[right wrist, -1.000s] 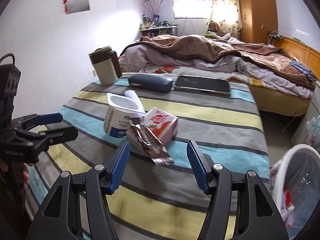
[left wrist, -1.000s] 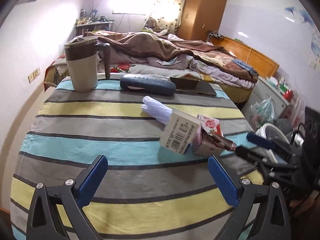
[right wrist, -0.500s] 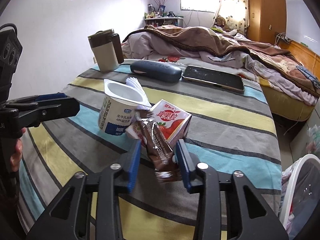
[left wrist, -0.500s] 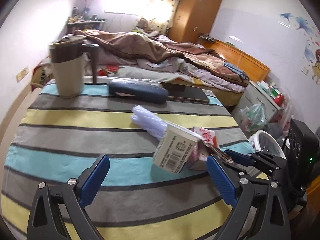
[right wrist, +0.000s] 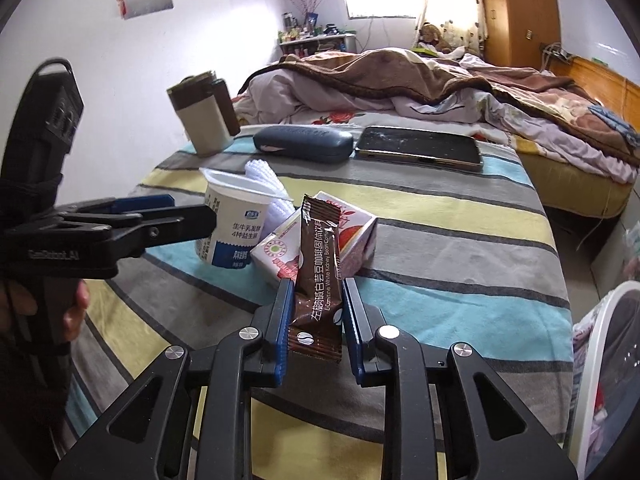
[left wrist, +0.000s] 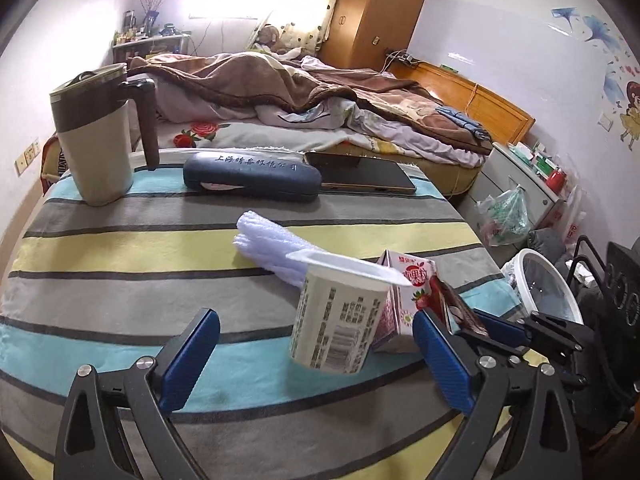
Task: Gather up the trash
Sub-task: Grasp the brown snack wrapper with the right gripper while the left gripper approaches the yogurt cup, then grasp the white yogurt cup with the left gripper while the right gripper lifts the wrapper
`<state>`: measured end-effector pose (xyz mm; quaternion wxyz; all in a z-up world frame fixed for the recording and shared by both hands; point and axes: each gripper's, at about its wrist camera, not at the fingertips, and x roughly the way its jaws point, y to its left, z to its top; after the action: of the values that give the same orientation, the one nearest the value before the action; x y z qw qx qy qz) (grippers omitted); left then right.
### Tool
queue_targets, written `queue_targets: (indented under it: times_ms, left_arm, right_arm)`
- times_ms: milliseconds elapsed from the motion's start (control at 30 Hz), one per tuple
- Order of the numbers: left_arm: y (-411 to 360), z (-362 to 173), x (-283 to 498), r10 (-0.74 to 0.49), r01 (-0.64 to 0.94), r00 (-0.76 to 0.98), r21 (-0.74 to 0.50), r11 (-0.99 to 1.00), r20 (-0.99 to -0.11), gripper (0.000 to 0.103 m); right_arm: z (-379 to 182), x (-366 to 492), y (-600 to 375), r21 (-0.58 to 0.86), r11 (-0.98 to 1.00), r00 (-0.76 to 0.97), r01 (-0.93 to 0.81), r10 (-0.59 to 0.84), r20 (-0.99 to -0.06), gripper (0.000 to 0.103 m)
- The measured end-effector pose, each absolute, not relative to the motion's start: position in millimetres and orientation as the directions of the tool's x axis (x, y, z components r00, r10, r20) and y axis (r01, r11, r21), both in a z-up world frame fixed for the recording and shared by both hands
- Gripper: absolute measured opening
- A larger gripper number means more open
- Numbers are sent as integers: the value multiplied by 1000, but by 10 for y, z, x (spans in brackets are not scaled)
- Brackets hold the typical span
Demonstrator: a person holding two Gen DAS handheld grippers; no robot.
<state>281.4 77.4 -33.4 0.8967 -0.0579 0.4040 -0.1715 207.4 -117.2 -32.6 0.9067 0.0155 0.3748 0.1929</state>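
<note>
On the striped table cloth (left wrist: 120,248) a white yogurt cup (left wrist: 340,308) (right wrist: 236,220) stands next to a pink strawberry milk carton (left wrist: 408,280) (right wrist: 360,236). A white foam roll (left wrist: 268,240) lies behind them. My left gripper (left wrist: 316,318) (right wrist: 192,210) is open; its jaws are closing, with the cup between them and untouched. My right gripper (right wrist: 317,284) (left wrist: 492,328) has its jaws closing on a brown coffee sachet (right wrist: 320,248). The pads press its sides and it stands upright in front of the carton.
A beige mug (left wrist: 96,140), a dark glasses case (left wrist: 252,176) and a phone (left wrist: 368,176) sit at the table's far side, with a bed beyond. A white bin (left wrist: 548,280) (right wrist: 596,340) stands on the floor right of the table.
The right jaws closed on the sachet and tipped it upright off the cloth. The left gripper moved forward and right, bringing the yogurt cup between its fingers.
</note>
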Motion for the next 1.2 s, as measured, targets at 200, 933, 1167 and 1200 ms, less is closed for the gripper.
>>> queue_targets:
  times_ms: [200,933,1167,1200]
  left_arm:
    - [695,-414,2901,-327,250,613,-215,944,-719,82]
    - [634,-347,2803,-293,229,627,-189,955,-721,49]
    - [586,-194,2594,-278,230,655,-165,959,-703,49]
    - [582,-171,2568,-278,230,658,-164,959,-700,49]
  right_arm:
    - [-347,2074,-1275,197,933,655,-301,352,-669,26]
    - [-336,2045,-1377,226,933,672,-281,359,-648,26]
    - [-247,1948,-1420,227,932,688,-281,361,-630,26]
    - [-233,1928,-1425,227,932,691,-282,361,-626,26]
